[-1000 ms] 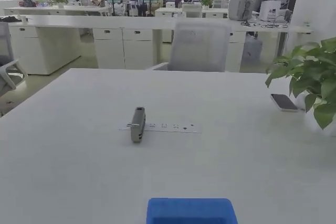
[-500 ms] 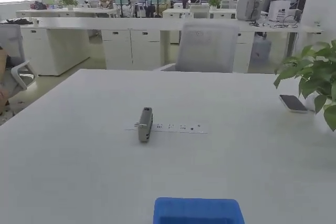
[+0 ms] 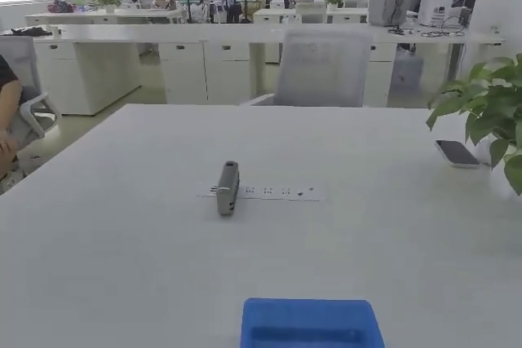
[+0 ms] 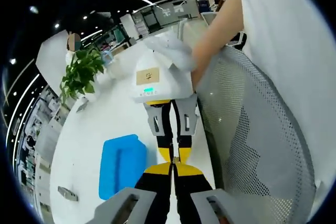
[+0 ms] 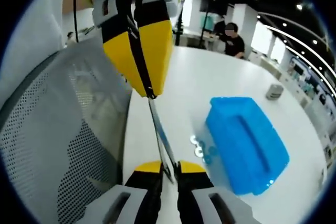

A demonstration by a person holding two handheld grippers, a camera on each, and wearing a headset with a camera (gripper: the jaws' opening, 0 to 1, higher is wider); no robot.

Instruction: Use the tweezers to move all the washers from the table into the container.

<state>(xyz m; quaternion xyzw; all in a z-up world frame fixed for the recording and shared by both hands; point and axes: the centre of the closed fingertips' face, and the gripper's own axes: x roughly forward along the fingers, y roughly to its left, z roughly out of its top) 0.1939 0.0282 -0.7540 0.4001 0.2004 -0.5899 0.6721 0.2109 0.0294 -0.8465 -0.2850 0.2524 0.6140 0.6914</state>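
Observation:
The blue container point(image 3: 312, 323) sits at the near edge of the white table point(image 3: 122, 266). In the right gripper view, several small washers point(image 5: 200, 148) lie on the table beside the blue container point(image 5: 247, 148). Thin metal tweezers point(image 5: 159, 134) run between the two grippers, which face each other tip to tip. My right gripper point(image 5: 168, 170) is shut on one end. My left gripper point(image 5: 149, 93) is shut on the other end. In the left gripper view, my left gripper point(image 4: 174, 167) meets the right gripper point(image 4: 174, 153), with the container point(image 4: 122, 163) to the left.
A grey device point(image 3: 227, 188) stands mid-table by a flush socket strip point(image 3: 273, 193). A phone point(image 3: 457, 153) and a leafy plant point(image 3: 489, 116) are at the right edge. A mesh chair back point(image 4: 252, 145) is close to the grippers. An office chair point(image 3: 322, 67) stands beyond the table.
The head camera has shifted a little. Nothing on the table has moved.

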